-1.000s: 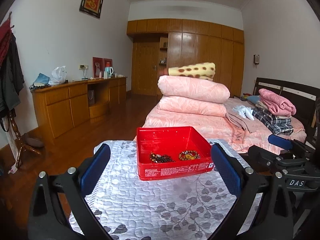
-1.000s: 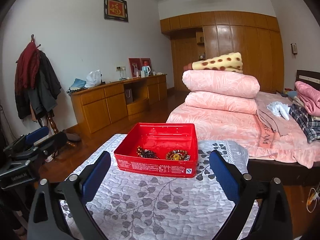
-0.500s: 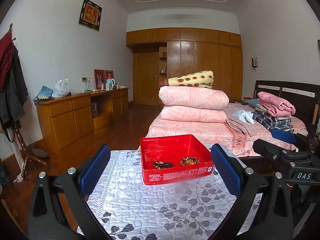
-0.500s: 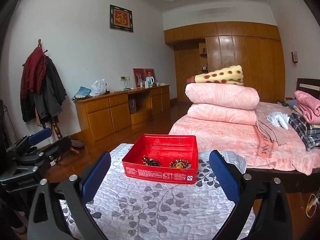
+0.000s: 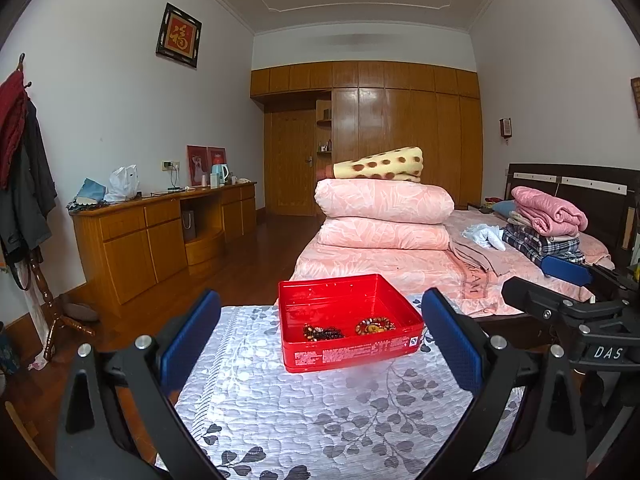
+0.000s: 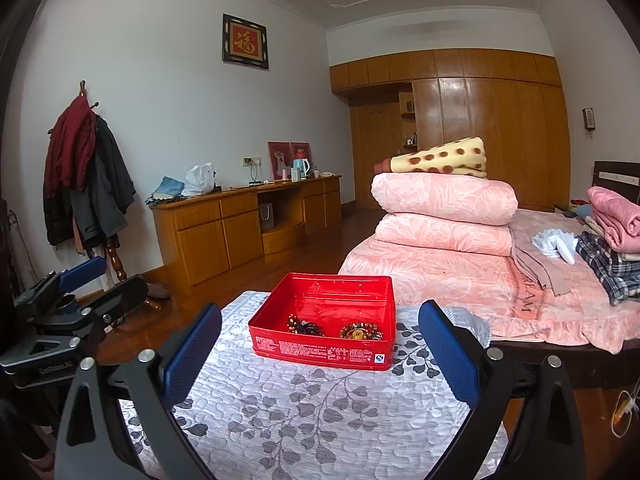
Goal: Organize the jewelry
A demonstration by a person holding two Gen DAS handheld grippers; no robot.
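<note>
An open red tin box [image 5: 348, 344] [image 6: 324, 350] stands on a table covered by a white quilted cloth with grey leaves [image 5: 320, 412] [image 6: 304, 408]. Inside lie a dark beaded bracelet [image 5: 322, 332] [image 6: 304, 326] and an amber beaded bracelet [image 5: 374, 326] [image 6: 360, 332]. My left gripper [image 5: 320, 340] is open, held back from the box with nothing between its blue pads. My right gripper [image 6: 320, 344] is open too, likewise short of the box and empty. Each gripper shows in the other's view: the right gripper [image 5: 568, 304] at the right edge, the left gripper [image 6: 76, 296] at the left edge.
A bed [image 5: 400, 268] with stacked pink quilts [image 5: 384, 216] and folded clothes [image 5: 544, 224] lies just beyond the table. A long wooden cabinet [image 5: 160, 236] lines the left wall, a coat stand [image 6: 88, 184] hangs with clothes, and wooden wardrobes [image 5: 380, 136] close the far end.
Both grippers have pulled back and tilted up, so the red box looks smaller and lower in each view and more ceiling shows. Both stay open and empty; the bracelets lie unmoved in the box.
</note>
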